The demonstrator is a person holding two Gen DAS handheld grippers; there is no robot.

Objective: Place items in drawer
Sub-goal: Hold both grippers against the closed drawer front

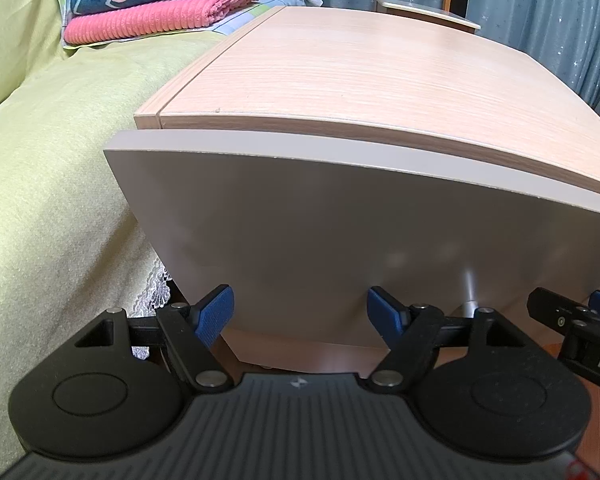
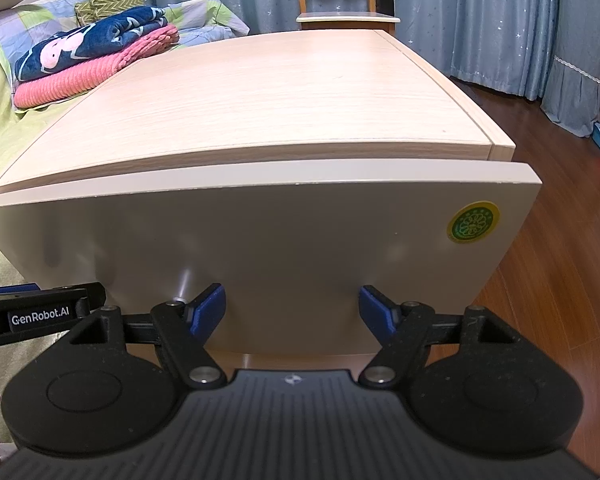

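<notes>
- Left gripper (image 1: pixel 300 312): jaws apart, nothing between them, facing the lower part of the drawer front (image 1: pixel 339 240).
- Right gripper (image 2: pixel 292 310): jaws apart too, empty, aimed at the same panel just beside the left one.
- Metal knob (image 2: pixel 182 280) sticks out of the panel between the two tools, just beside the right gripper's left blue pad (image 2: pixel 208 312); neither tool is on it.
- Drawer: front looks flush or barely cracked under the wooden top (image 2: pixel 260 100) of the nightstand; inside isn't visible.
- Items to stow: none visible near the jaws; nightstand top is bare. Folded blankets (image 2: pixel 92 56) lie on the bed (image 1: pixel 60 160), well apart; can't tell if they're the items.
- Step, as I read it: either the start, before opening, or the end, after closing. Can't tell which.
- Next move if opening: shift one tool sideways onto the knob, clamp it, pull straight out along the runners, keep the other tool out of the way.
- Risk: small smooth knob, pads may slip if off-centre.
</notes>
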